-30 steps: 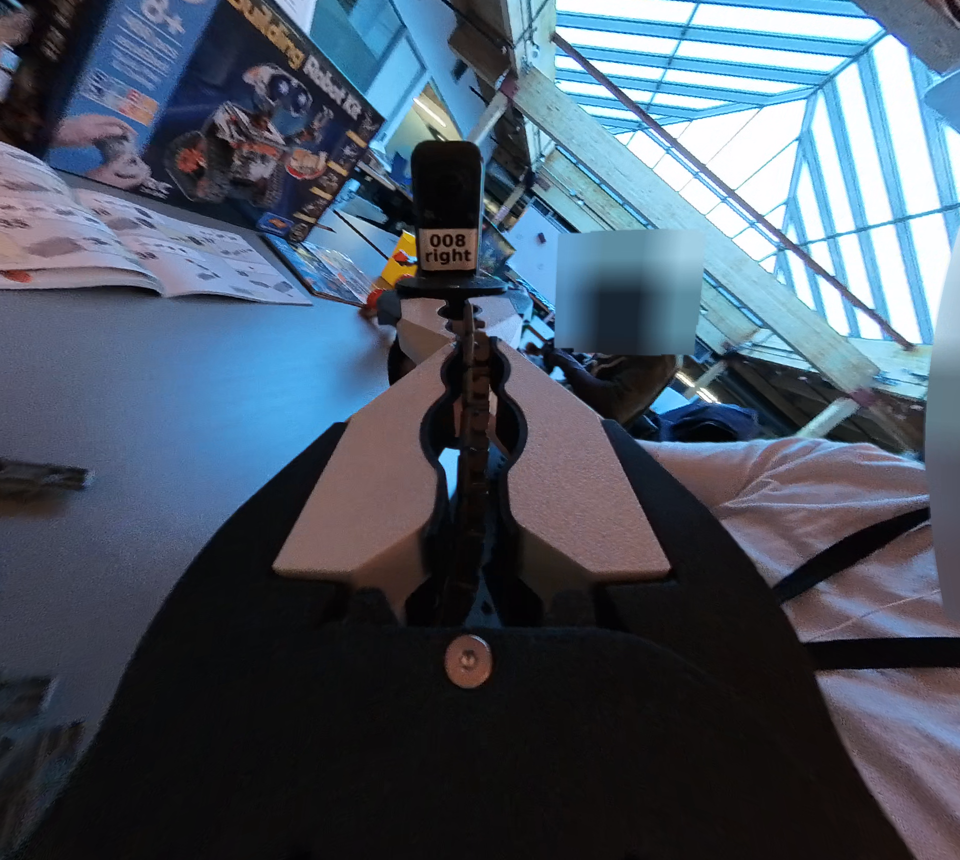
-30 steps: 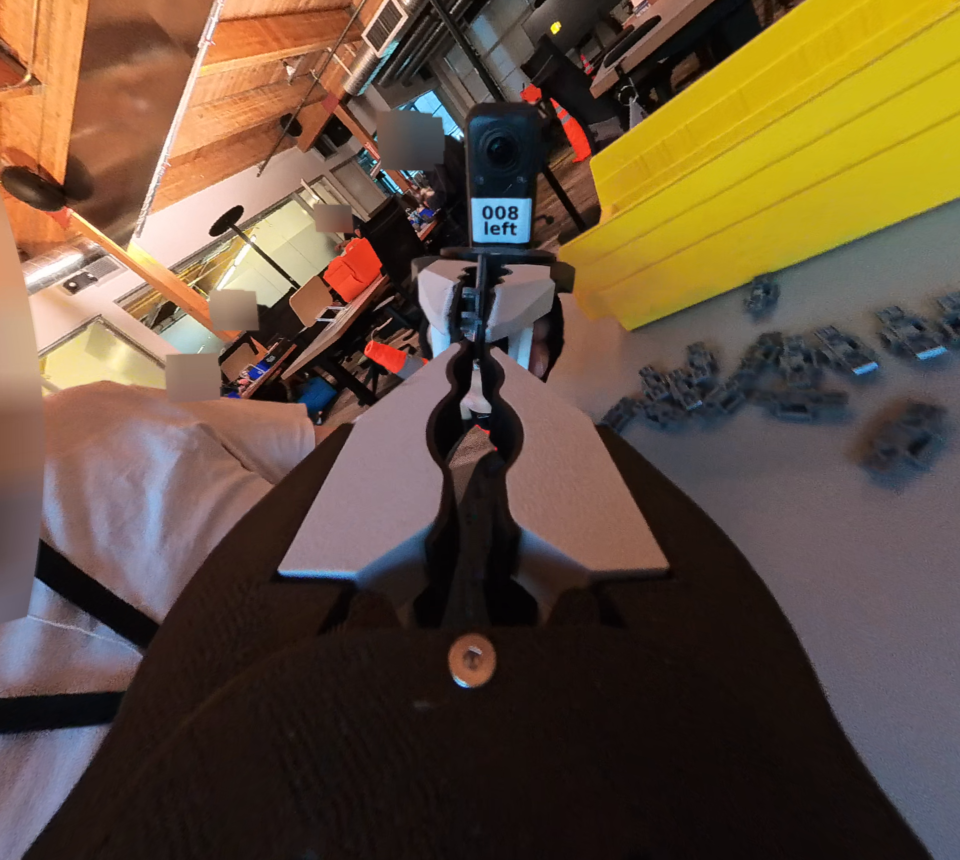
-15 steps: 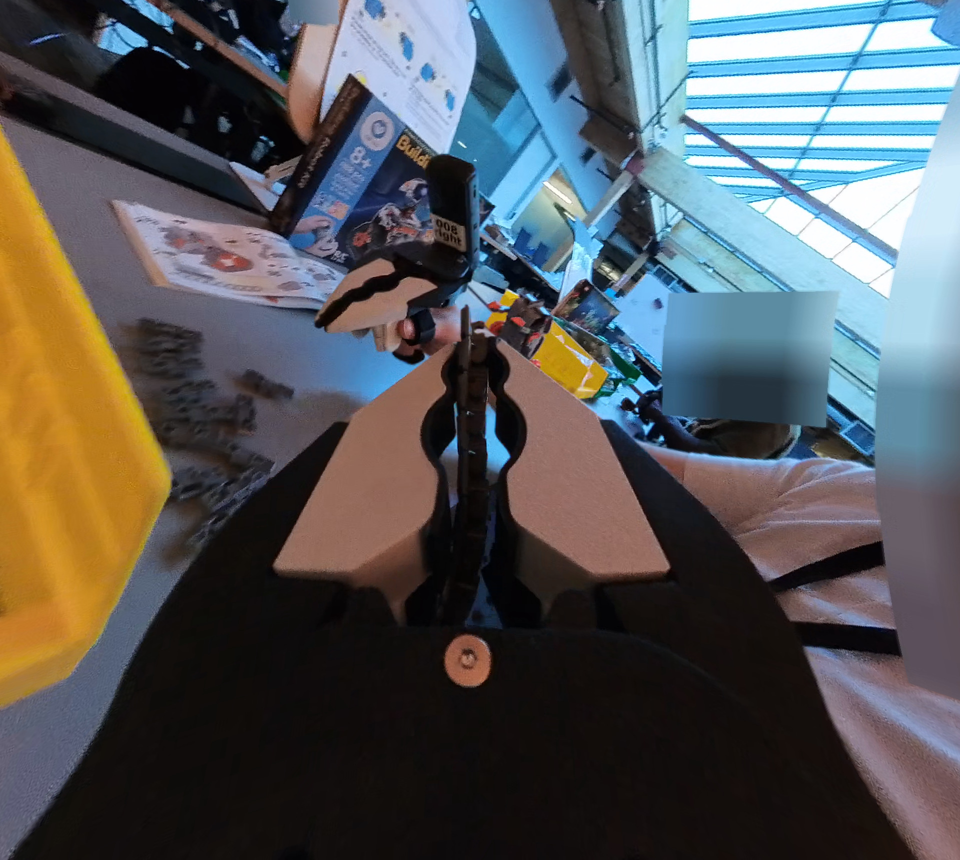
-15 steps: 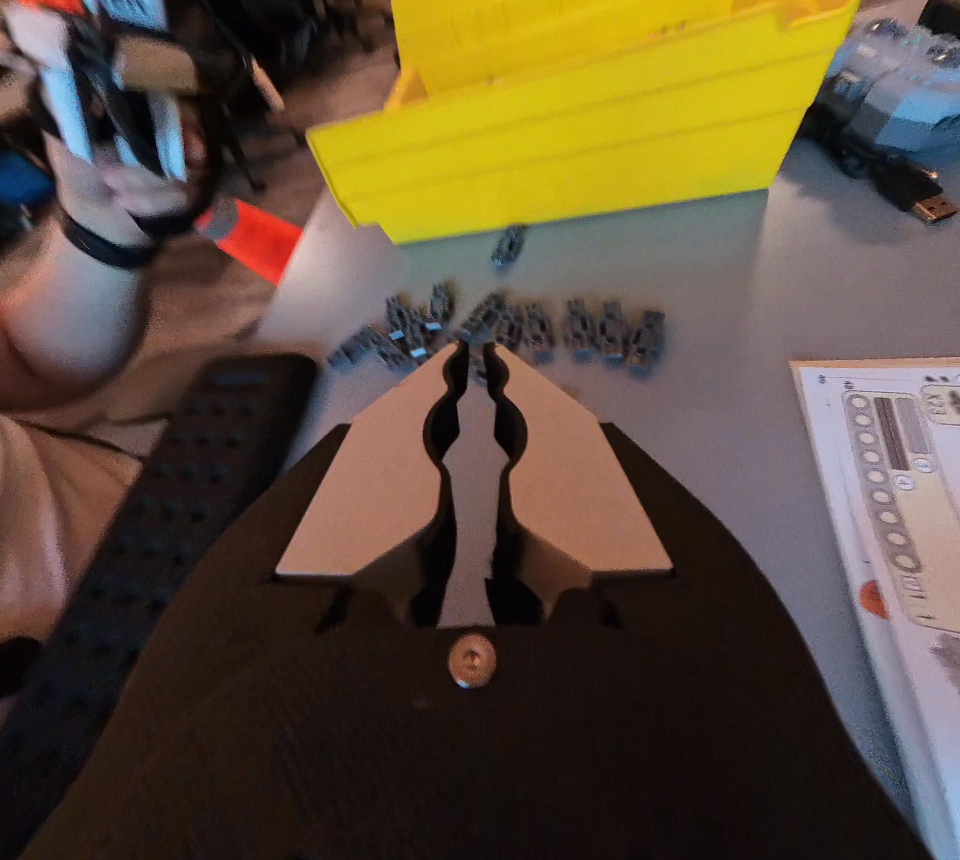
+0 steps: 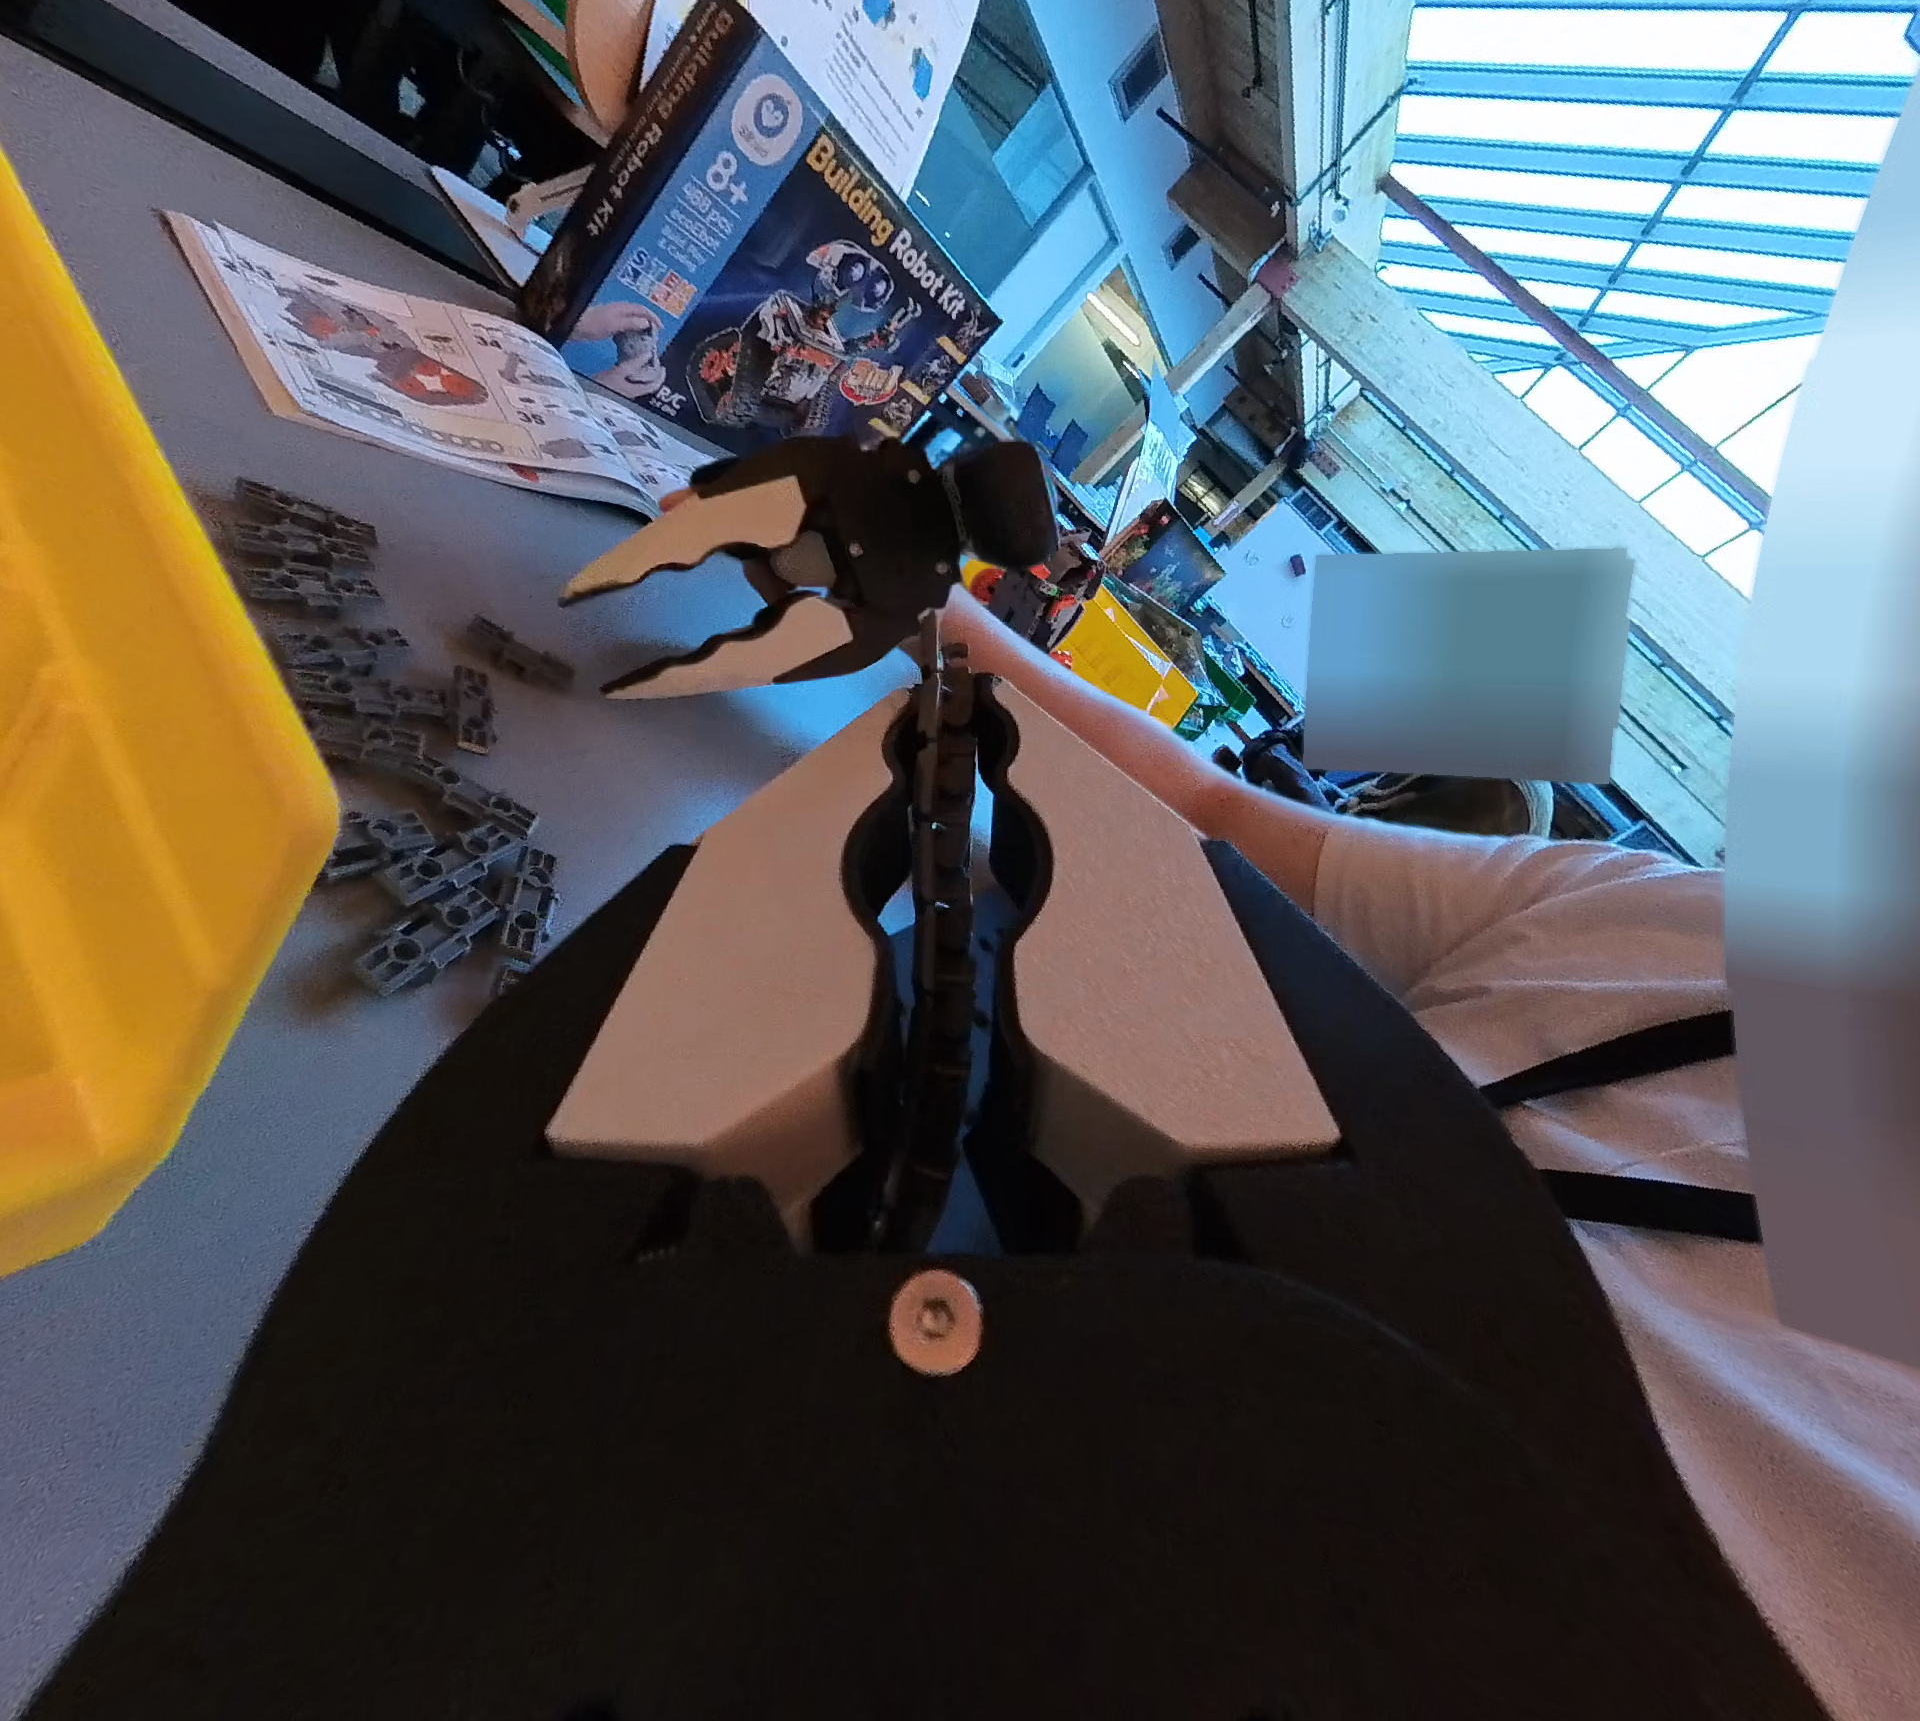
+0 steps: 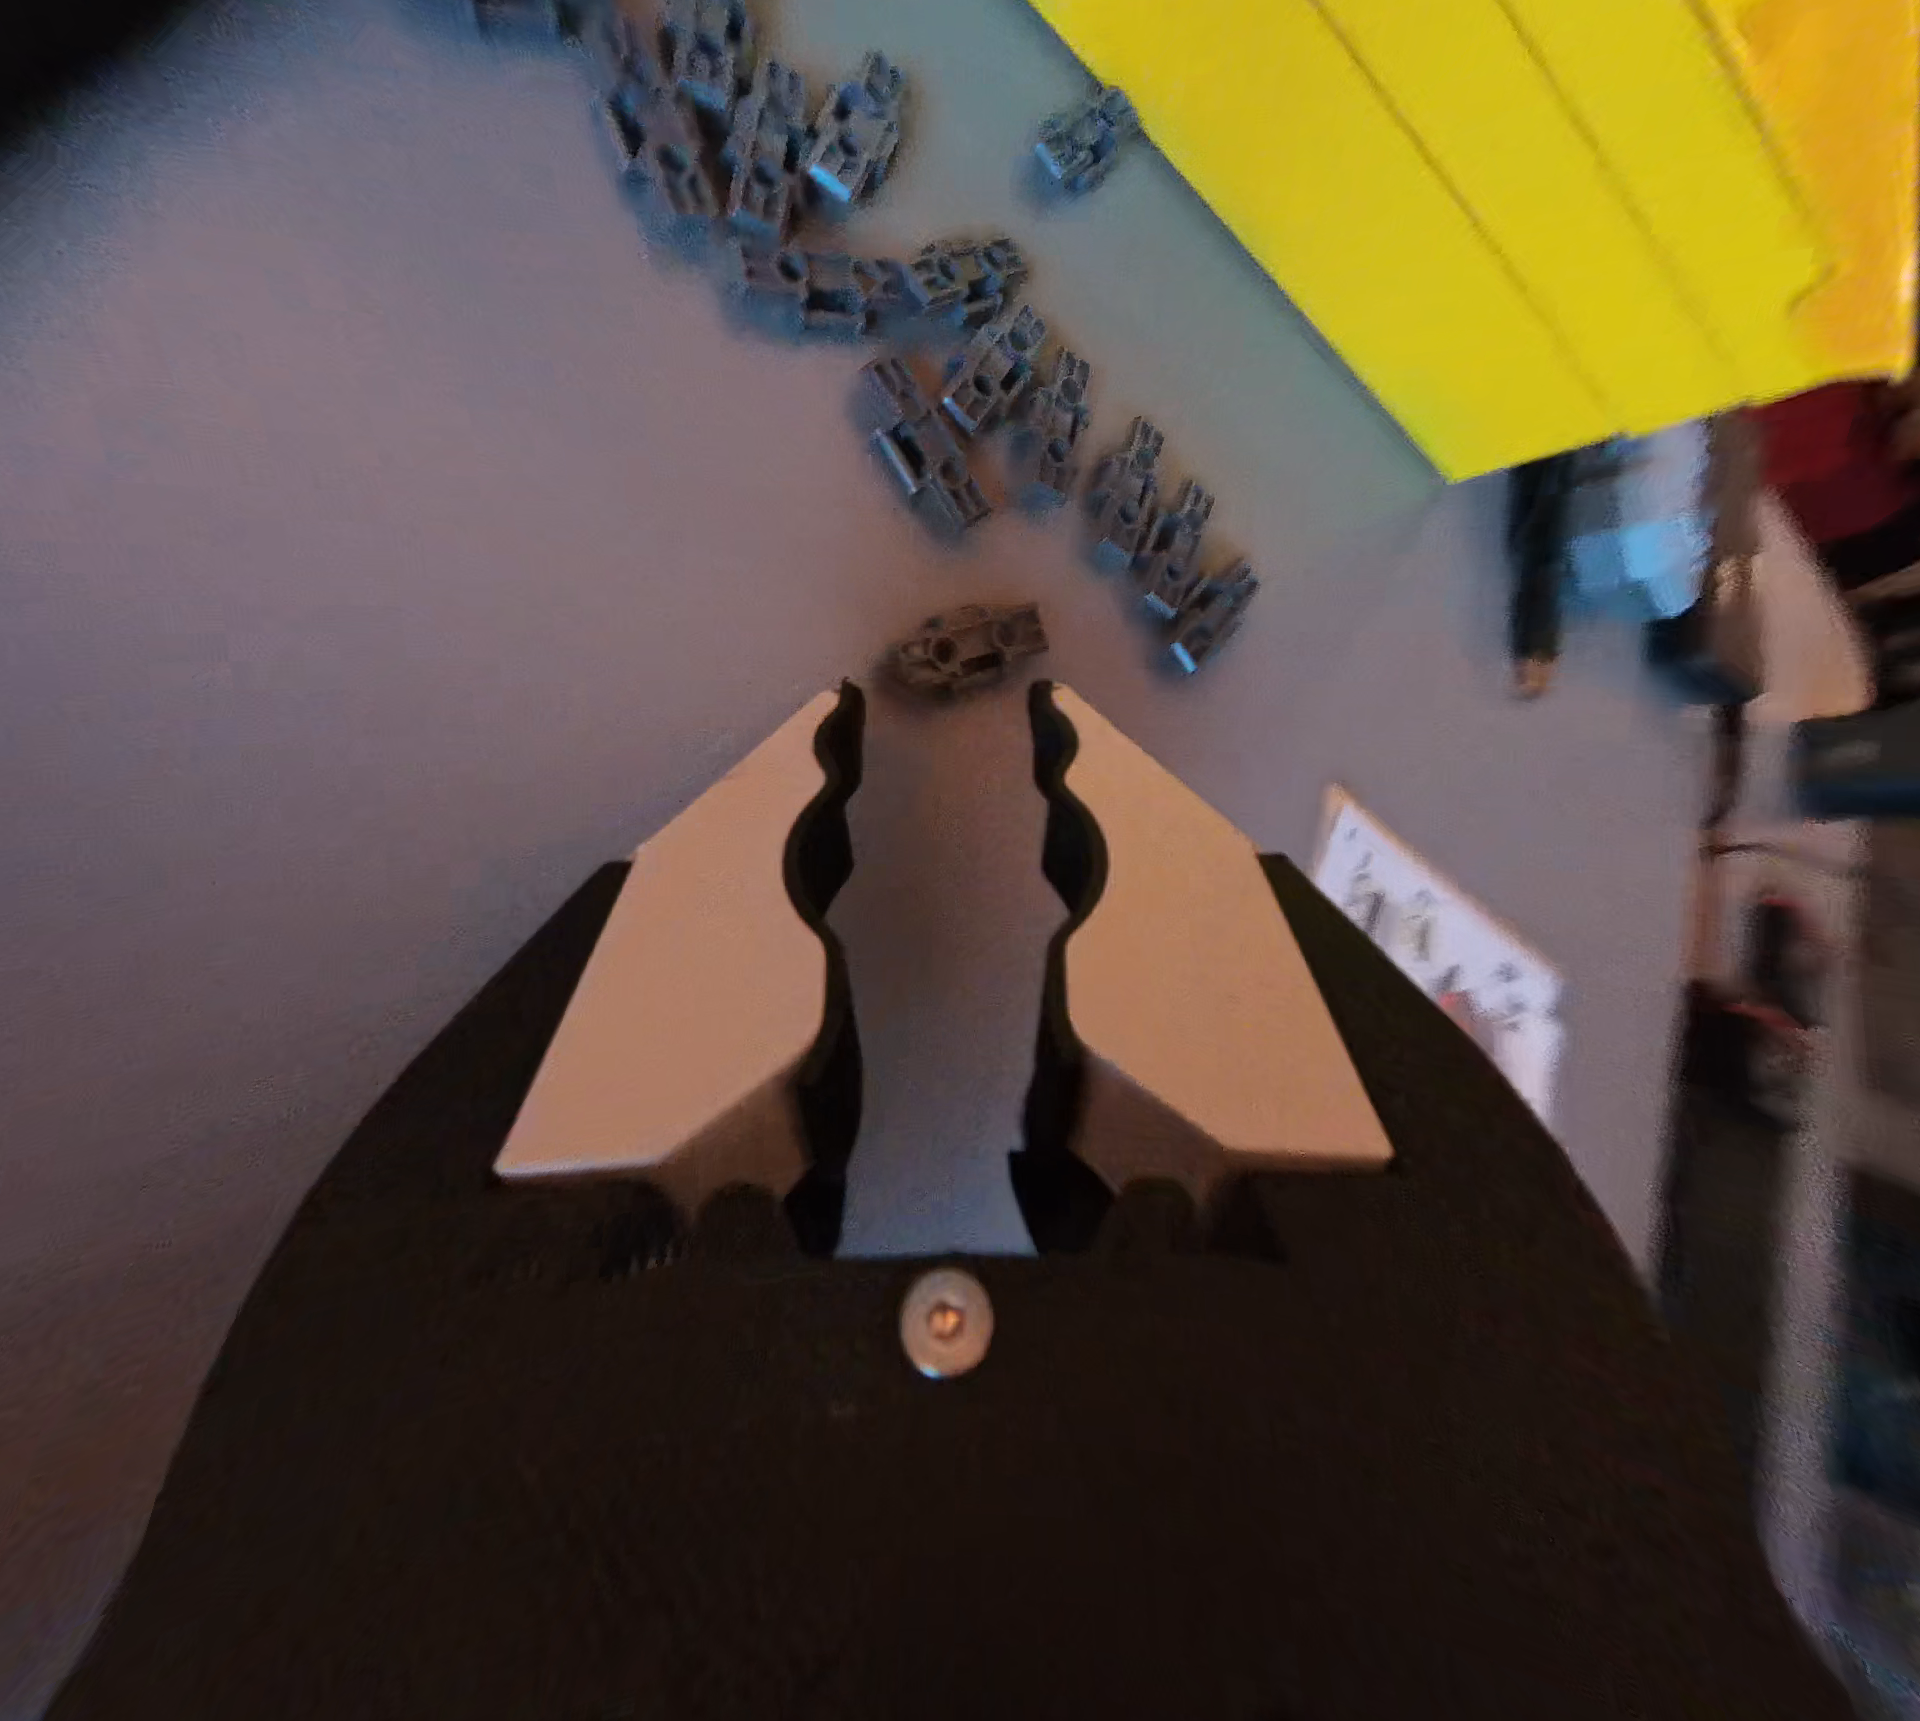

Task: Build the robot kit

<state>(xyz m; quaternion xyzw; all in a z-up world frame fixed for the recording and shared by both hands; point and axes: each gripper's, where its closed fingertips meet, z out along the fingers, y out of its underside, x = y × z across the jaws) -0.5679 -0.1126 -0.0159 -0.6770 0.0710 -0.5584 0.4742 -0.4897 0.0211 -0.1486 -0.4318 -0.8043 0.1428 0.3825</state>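
Observation:
My left gripper [image 5: 943, 705] is shut on a dark grey chain of linked pieces [image 5: 940, 850], held edge-on above the grey table [image 5: 156, 1359]. My right gripper [image 6: 943, 692] is open and empty, pointing down at the table. A single grey link [image 6: 971, 634] lies just beyond its fingertips. It also shows in the left wrist view [image 5: 597, 637], open, above a scatter of several loose grey links [image 5: 416, 798]. The same scatter [image 6: 935, 321] shows blurred in the right wrist view.
A yellow bin [image 5: 114, 788] stands at the left, also in the right wrist view [image 6: 1455, 113]. An open instruction booklet [image 5: 416, 362] and an upright kit box [image 5: 748, 258] are farther back. A person's arm [image 5: 1143, 757] and white shirt [image 5: 1662, 1256] are to the right. Tip to tip, the grippers are about 20 cm apart.
My right gripper let go of the chain, swung away from the left gripper down toward the loose links, and opened wider. My left gripper turned while keeping the chain.

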